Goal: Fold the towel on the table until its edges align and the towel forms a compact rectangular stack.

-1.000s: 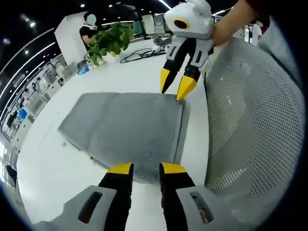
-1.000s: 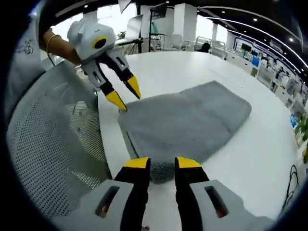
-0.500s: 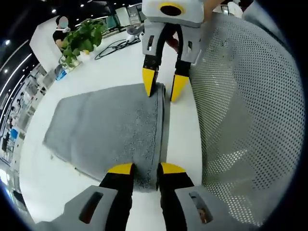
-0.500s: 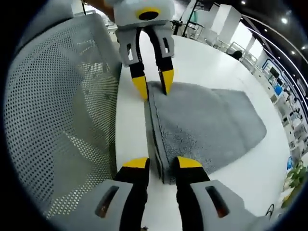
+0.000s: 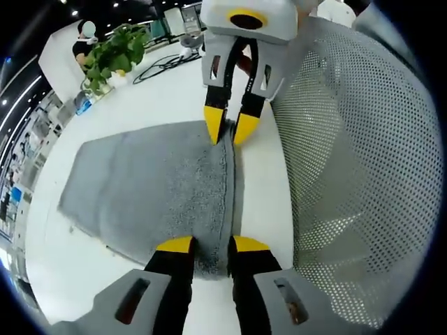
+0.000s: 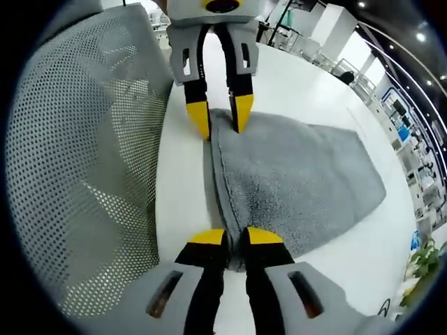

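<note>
Towel (image 5: 154,188) edge is being pinched by both hand-held grippers (image 5: 204,246) (image 6: 226,237), apparently closed; uneven lifting risks misaligned edges.

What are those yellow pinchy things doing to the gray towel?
A person is folding a gray towel on a white table with a handheld gripper in each hand. The left gripper and the right gripper each sit at one end of the towel's near edge, jaws straddling the cloth, the right one's nearly shut on it. The towel already looks folded once and lies flat. A mesh chair back stands right beside the table.
</note>
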Demonstrator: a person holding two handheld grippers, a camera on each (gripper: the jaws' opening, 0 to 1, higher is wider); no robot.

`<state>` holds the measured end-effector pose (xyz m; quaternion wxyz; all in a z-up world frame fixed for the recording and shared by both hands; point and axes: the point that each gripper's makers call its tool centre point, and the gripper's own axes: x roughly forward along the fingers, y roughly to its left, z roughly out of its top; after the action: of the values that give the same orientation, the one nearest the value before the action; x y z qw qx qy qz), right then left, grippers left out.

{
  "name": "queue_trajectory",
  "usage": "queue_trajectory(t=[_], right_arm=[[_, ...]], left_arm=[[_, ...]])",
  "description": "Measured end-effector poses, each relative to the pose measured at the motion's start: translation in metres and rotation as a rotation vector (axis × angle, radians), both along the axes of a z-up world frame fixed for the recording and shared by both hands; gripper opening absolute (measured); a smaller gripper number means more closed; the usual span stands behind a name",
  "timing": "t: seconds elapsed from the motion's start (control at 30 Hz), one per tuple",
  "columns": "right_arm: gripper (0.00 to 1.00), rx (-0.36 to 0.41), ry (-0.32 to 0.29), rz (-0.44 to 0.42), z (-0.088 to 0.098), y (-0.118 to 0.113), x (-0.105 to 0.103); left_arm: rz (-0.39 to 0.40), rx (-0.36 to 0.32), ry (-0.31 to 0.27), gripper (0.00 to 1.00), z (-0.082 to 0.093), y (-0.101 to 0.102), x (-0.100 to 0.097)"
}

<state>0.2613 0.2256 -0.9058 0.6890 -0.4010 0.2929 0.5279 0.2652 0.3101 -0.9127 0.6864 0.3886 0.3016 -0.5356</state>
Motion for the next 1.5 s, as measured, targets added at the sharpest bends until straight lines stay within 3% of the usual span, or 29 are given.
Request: queue_trajectory(t=[0.3, 0.33, 0.43, 0.57, 0.8, 1.13, 1.5], right_arm=[[0.06, 0.034, 0.049, -0.048, 0.002, -0.006, -0.003], [0.06, 0.04, 0.052, -0.053, 0.001, -0.006, -0.002], [0.06, 0.058, 0.069, -0.077, 0.001, -0.008, -0.002], [0.05, 0.068, 0.087, -0.096, -0.003, -0.009, 0.001], [0.03, 0.088, 0.147, -0.139, -0.003, -0.008, 0.003], [0.02, 0.058, 0.141, -0.097, -0.003, -0.005, 0.004], [0.02, 0.062, 0.129, -0.059, 0.019, -0.003, 0.009]], left_arm=[[-0.043, 0.062, 0.001, 0.15, -0.002, -0.002, 0.002], [-0.066, 0.076, -0.048, 0.13, -0.002, -0.002, 0.008], [-0.056, 0.081, -0.022, 0.11, -0.002, -0.002, 0.007], [-0.049, 0.081, -0.028, 0.09, -0.003, -0.003, 0.01], [-0.013, 0.062, -0.029, 0.08, 0.0, -0.002, 0.007], [0.02, 0.03, -0.011, 0.08, 0.011, 0.002, 0.007], [0.057, -0.027, -0.027, 0.07, 0.039, 0.002, 0.017]])
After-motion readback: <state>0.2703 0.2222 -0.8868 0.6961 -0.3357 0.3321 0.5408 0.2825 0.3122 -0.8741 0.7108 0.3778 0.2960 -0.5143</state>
